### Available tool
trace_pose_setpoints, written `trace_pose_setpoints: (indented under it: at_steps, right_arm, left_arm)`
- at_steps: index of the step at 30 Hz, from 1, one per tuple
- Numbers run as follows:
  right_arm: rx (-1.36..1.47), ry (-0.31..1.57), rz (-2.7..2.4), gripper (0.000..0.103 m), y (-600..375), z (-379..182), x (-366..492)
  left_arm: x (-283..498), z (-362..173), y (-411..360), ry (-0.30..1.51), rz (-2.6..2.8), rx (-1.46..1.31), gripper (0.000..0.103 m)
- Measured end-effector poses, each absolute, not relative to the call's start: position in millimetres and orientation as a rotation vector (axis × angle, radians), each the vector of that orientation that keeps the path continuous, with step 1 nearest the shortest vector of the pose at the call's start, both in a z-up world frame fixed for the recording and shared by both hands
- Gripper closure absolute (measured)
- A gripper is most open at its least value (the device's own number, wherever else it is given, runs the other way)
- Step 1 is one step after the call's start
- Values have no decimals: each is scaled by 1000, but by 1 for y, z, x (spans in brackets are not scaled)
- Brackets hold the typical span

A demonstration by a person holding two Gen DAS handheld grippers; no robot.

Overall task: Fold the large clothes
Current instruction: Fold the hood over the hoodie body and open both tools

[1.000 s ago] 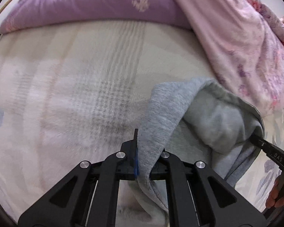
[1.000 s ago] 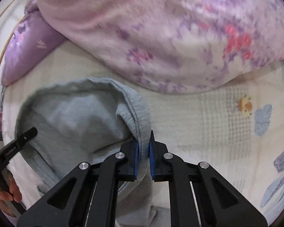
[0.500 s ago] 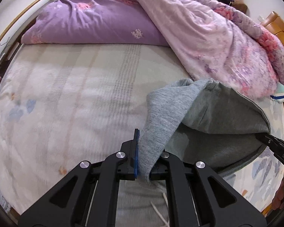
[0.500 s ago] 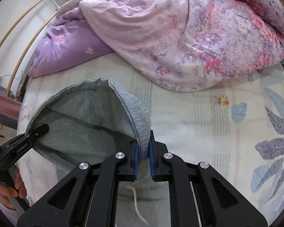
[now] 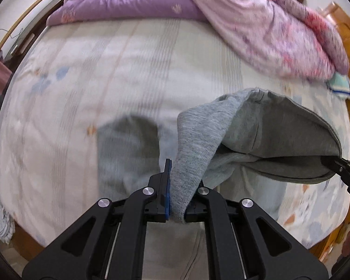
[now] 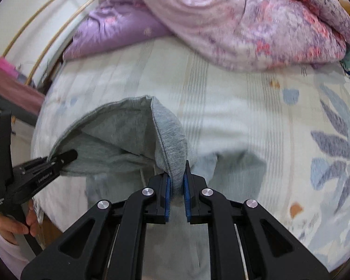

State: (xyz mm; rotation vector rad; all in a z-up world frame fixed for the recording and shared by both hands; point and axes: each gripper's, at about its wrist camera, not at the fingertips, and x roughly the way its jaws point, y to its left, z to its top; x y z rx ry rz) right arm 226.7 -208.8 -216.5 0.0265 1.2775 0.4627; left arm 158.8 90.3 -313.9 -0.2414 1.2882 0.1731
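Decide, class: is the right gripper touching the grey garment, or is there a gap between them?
Touching. The right wrist view shows the right gripper with both blue pads pressed against a fold of the grey garment's edge, no gap on either side.

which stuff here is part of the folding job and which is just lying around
In the job: grey garment, left gripper, right gripper, bed sheet.
Lying about: pink quilt, purple quilt, striped cloth.
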Motion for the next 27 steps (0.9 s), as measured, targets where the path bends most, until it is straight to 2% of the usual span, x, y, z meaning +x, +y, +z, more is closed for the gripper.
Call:
trace_pose_setpoints:
  at_steps: [5,9,12,13,14,15,16,17,21,24,25,26,27]
  right_arm:
    - [-47,1397,467,94,-210,-257,173]
    - [-70,1536,439,93,-215,-303,142]
    - [-107,1674,406,83,-217,-340,122]
    - [-92,1756,395,82,-219,-353,115]
    - [-70,1802,379,74,-221,-359,111]
    - [-43,1826,373,65,-224,-360,108]
    - [-23,1817,372,39,-227,-356,105]
    - [-23,1778,356,25,-230,-347,105]
    - [23,1636,349,23,-234,-317,120]
    - [63,1564,367,23,-224,-320,142]
    - [70,1542,384,26,-215,-324,150]
    - [77,1519,407,40,-206,-328,158]
    - [81,1504,422,48,-200,-331,164]
  left_arm:
    - [108,-344,75,1394,151,-241,96]
    - [71,-379,66,1500,143,-223,92]
    - [53,-405,65,1596,155,-207,89]
    - [48,-408,65,1617,155,-200,83]
    - [44,-407,66,1621,153,-198,75]
    - [40,-405,68,1616,151,-199,50]
    - [39,-400,70,1605,155,-196,29]
    - [39,-394,72,1588,161,-197,27]
    - [53,-370,74,1477,106,-226,27]
    - [71,-374,69,1423,82,-231,27]
    - [78,-381,65,1422,59,-242,30]
    - [85,-389,62,1424,16,-266,36]
    - [88,-399,60,1440,-27,-299,56]
